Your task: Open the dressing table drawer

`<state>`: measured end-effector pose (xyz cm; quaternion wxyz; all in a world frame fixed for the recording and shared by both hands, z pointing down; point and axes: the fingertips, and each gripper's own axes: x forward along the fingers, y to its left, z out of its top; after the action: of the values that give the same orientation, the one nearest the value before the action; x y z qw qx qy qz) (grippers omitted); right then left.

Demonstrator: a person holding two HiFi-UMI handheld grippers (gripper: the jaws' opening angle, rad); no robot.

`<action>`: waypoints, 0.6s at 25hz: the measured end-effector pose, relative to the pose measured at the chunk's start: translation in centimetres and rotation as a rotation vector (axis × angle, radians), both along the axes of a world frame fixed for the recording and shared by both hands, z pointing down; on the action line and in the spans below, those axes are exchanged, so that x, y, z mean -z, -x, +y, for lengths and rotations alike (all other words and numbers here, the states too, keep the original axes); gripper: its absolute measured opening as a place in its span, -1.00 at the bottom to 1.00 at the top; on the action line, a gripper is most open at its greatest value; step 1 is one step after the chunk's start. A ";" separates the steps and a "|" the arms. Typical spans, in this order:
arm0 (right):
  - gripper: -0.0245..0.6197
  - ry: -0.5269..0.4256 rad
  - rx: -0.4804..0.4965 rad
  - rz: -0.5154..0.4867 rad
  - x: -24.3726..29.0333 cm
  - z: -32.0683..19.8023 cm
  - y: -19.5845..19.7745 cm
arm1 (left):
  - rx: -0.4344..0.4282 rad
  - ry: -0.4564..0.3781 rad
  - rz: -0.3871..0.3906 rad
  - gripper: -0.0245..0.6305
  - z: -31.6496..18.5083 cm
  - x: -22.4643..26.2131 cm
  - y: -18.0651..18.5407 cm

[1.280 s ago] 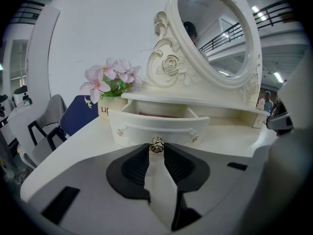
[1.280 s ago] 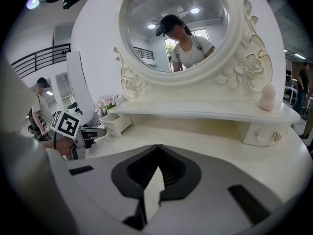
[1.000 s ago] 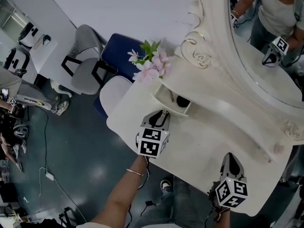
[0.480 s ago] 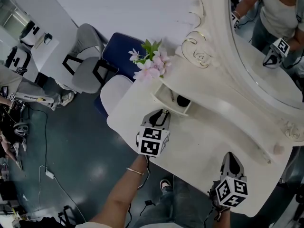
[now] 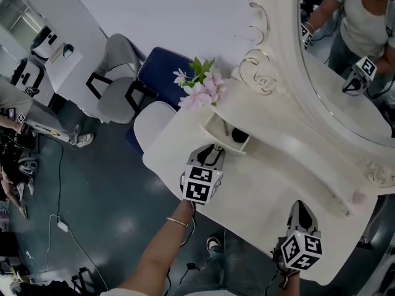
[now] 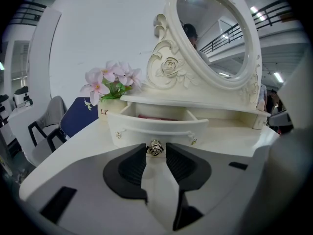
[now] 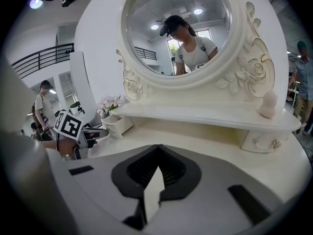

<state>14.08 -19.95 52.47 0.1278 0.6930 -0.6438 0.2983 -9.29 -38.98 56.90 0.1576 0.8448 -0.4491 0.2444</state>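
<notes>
Dark grey floor (image 5: 92,190) lies far below us. On it stand a grey chair (image 5: 114,73) and a dark blue chair (image 5: 162,69), close to the left end of the white carved bench (image 5: 259,187). A big oval mirror in a white curly frame (image 5: 345,66) stands at the back of the bench, and we can see a person in a pale top in the glass. A bunch of pink flowers with green leaves (image 5: 202,85) sits at the left end of the bench, just beside the mirror frame.

The small white curved drawer (image 5: 225,131) is under the low shelf at the left end, right below the flowers. It stands pulled out, and we can see into it from above. Something dark and round lies inside.

Our left hand-held gripper (image 5: 213,148) points at the front of the drawer. In the left gripper view its black jaws have just been opening. The little gold drawer knob (image 6: 155,149) sits between them, but the pads stand a little apart from it and do not squeeze it.

Our right hand-held gripper (image 5: 300,205) hangs over the bare right part of the bench, well apart from the drawer. Its jaws are closed tip to tip with nothing in them.
</notes>
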 end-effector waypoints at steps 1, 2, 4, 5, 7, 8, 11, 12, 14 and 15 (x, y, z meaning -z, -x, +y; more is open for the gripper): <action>-0.90 -0.003 0.003 0.002 0.2 0.0 0.1 | -0.003 -0.002 0.000 -0.50 0.0 0.0 -0.1; -0.90 -0.005 0.005 0.004 0.4 0.0 0.1 | -0.007 -0.003 -0.004 -0.50 0.0 0.0 -0.1; -0.90 -0.011 0.007 0.009 0.9 0.1 0.1 | -0.011 -0.006 -0.018 -0.49 0.0 -0.2 -0.1; -0.90 -0.013 0.008 0.012 1.1 0.2 0.1 | -0.009 -0.008 -0.023 -0.48 0.1 -0.2 0.0; -0.90 -0.019 0.010 0.016 1.5 0.4 0.1 | 0.003 -0.007 -0.024 -0.46 0.4 -0.2 0.4; -0.90 -0.021 0.011 0.018 1.7 0.5 0.2 | 0.012 -0.007 -0.019 -0.46 0.6 -0.2 0.6; -0.90 -0.032 0.016 0.023 2.3 0.8 0.5 | 0.041 -0.008 0.009 -0.46 1.4 0.9 1.6; -0.90 -0.037 0.018 0.023 2.6 0.9 0.7 | 0.046 -0.012 0.021 -0.47 1.7 1.6 1.8; -0.90 -0.045 0.025 0.024 3.1 1.1 1.0 | 0.048 -0.028 0.042 -0.47 2.3 3.0 2.2; -0.90 -0.050 0.028 0.025 3.3 1.2 1.3 | 0.047 -0.039 0.052 -0.47 2.6 3.8 2.3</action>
<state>12.83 -18.73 49.16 0.1226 0.6905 -0.6591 0.2716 -11.59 -36.39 53.07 0.1585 0.8431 -0.4690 0.2101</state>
